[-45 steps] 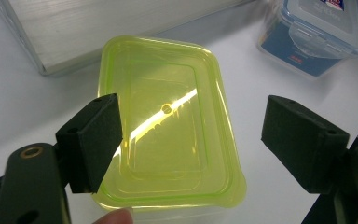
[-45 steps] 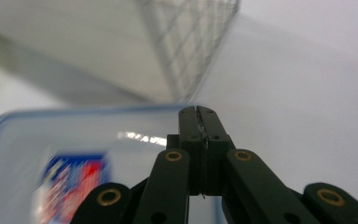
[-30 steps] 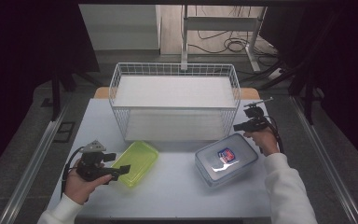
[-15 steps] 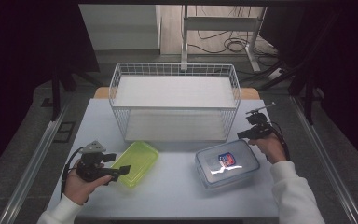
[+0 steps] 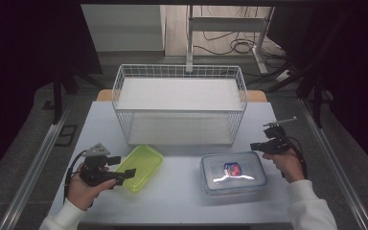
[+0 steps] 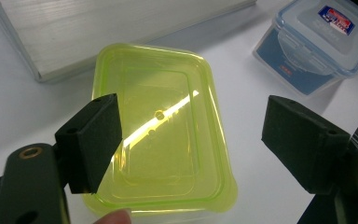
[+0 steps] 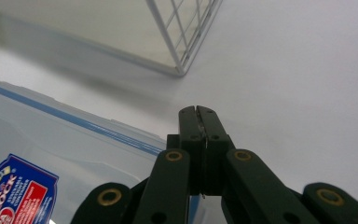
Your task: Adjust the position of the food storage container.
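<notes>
**A:** White wire, that's what catches the eye from the high view: the wire basket stands at the back of my pale worktop. What else from up there?

**B:** My left claw sits at the near left with its jaws spread wide, right at the near end of the lime-green container. The clear lidded box with the red and blue label lies to the right of it, well apart. My right claw hovers just beyond that box's far right corner, between the box and the basket's front right corner.

**A:** Over to the left claw view!

**B:** Both black pads are far apart here, and the green container lies between and beyond them, flat on the worktop, a streak of light glaring off it. One pad overlaps its near left corner in the picture; I cannot tell whether it touches. A fingertip pokes in at the bottom edge. The clear box is up in the far right corner, and a pale panel runs across the top.

**A:** And the right claw view?

**B:** My right claw has its jaws pressed flat together, nothing between them. The clear box fills the lower left, blue seal line and label showing, and the basket's corner stands ahead.
</notes>
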